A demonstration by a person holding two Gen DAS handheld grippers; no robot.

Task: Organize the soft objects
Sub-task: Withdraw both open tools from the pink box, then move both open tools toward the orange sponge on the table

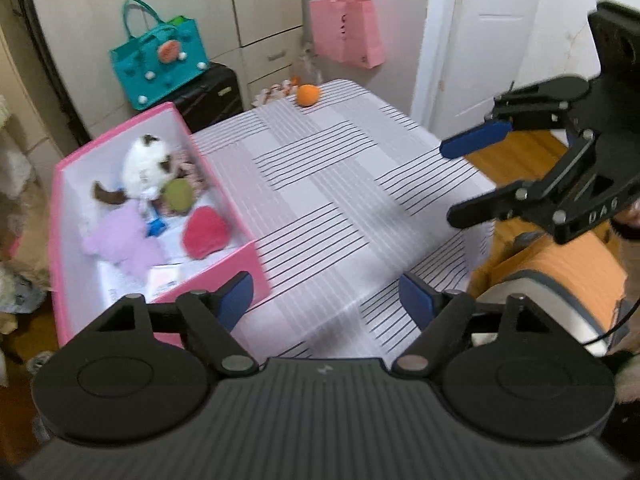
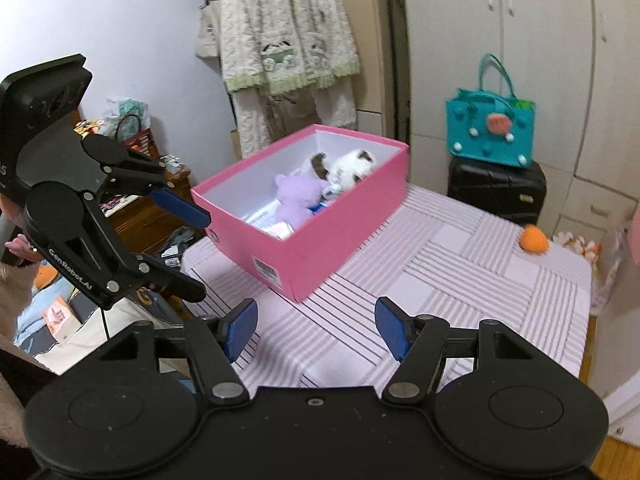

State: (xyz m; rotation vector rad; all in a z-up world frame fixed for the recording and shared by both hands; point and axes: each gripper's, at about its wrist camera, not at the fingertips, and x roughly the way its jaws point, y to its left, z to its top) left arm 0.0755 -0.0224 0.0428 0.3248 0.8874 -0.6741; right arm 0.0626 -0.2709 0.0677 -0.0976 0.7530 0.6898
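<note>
A pink box [image 1: 256, 258] [image 2: 320, 248] stands on the striped table [image 1: 340, 184] [image 2: 460, 280]. Inside lie a white-and-brown plush cat [image 1: 146, 164] [image 2: 352, 168], a purple plush [image 1: 124, 240] [image 2: 296, 196], a red plush [image 1: 206, 232] and a green ball [image 1: 178, 196]. A small orange plush ball [image 1: 308, 95] [image 2: 534, 240] rests alone near the table's far edge. My left gripper [image 1: 326, 300] [image 2: 196, 248] hovers open over the near edge, beside the box's corner, with nothing between its fingers. My right gripper [image 1: 460, 180] [image 2: 316, 328] is open and empty too, above the table's right side.
A teal bag [image 1: 160, 60] [image 2: 490, 136] sits on a black suitcase [image 1: 212, 96] [image 2: 496, 192] behind the table. A pink paper bag [image 1: 346, 32] hangs on the cabinet. A white door [image 1: 480, 40] and wooden floor lie to the right. Clutter fills the left side.
</note>
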